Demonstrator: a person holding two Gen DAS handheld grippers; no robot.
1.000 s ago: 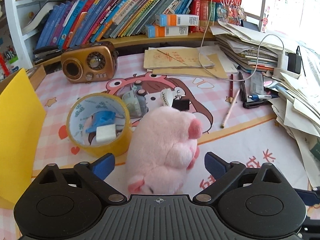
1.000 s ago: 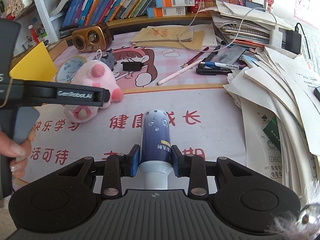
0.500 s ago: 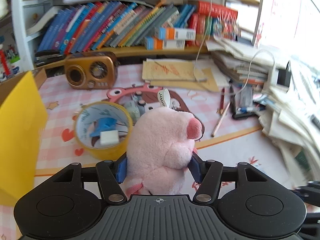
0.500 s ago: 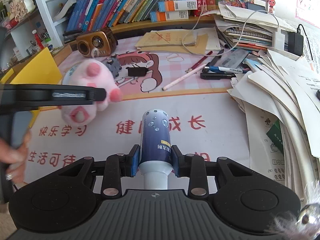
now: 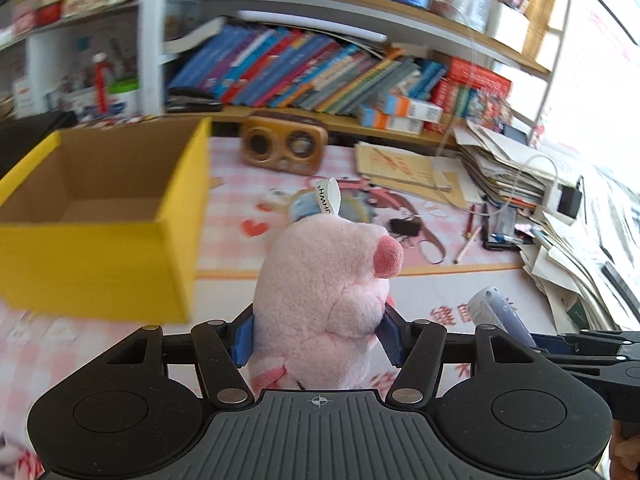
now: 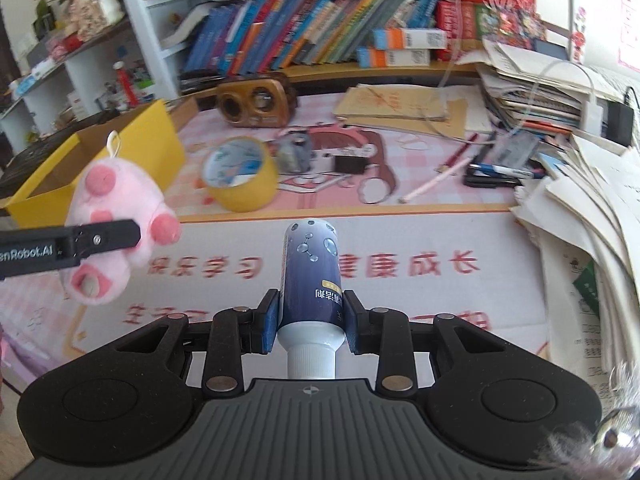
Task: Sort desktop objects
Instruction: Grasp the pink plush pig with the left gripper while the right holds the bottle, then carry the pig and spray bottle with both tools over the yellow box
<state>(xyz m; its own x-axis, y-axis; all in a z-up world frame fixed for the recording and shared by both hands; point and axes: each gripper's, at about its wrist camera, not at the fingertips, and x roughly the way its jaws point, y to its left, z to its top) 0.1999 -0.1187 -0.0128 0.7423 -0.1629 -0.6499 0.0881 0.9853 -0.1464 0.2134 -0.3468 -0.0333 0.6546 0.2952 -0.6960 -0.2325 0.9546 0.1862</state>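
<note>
Left gripper [image 5: 316, 334]: its blue pads are pressing into both sides of the pink plush pig [image 5: 326, 300], clamped on it; a second ago the jaws were standing wide apart around the pig, half a second ago they were already squeezing it
Plush pig: hanging in the air in the left grip, snout up and to the right, white tag sticking up from its head; a second ago it was lying on the desk mat [image 5: 432, 292] beside the tape roll [image 6: 239, 174]; in the right wrist view it is showing at the left, off the mat, in front of the yellow box [image 6: 160, 136]
Yellow box: now filling the left of the left wrist view with its open brown inside [image 5: 92, 184] showing; earlier only one yellow side was peeking in at the left edge
Tape roll: staying on the mat, now alone, with the pig gone from beside it
Right gripper [image 6: 308, 322]: jaws are closed tight on the dark blue bottle [image 6: 311, 276], white cap toward the camera; the grip is looking the same as a second ago
Blue bottle: held clear of the mat, pointing away over the red characters; also showing at the lower right of the left wrist view
Radio [image 6: 256, 98]: sitting at the back of the desk under the bookshelf [image 6: 320, 36], as before
Pens and pencil [image 6: 480, 168]: lying near the paper stack [image 6: 580, 208] at the right, unmoved
Background: blurred in the left wrist view, sharper in the earlier ones
</note>
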